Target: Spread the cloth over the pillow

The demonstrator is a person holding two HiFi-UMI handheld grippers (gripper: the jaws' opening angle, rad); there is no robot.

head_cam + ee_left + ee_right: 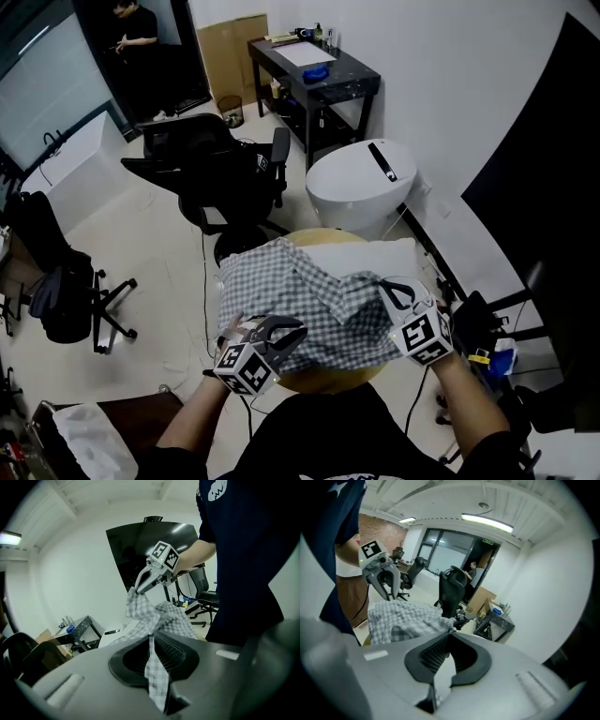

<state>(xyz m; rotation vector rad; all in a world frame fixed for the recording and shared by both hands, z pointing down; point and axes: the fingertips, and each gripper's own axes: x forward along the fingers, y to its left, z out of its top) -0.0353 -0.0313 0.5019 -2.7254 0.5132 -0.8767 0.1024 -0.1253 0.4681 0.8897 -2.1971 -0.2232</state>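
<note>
Head view, counted: 1 checked cloth [309,300], lying rumpled over 1 white pillow [375,255], both carried on 1 round wooden top [323,381]. Pillow is left bare at the cloth's 1 o'clock.

2 grippers are seen:
- Left gripper [286,330] is at the cloth's 7 o'clock edge, jaws clamped on a strip of cloth.
- Right gripper [389,286] is at the cloth's 3 o'clock, jaws closed on a corner, which is held raised.

Around the frame: 1 office chair [220,164] at 11 o'clock, a second chair [61,281] at 9, 1 dark desk [314,70] at 12.
</note>
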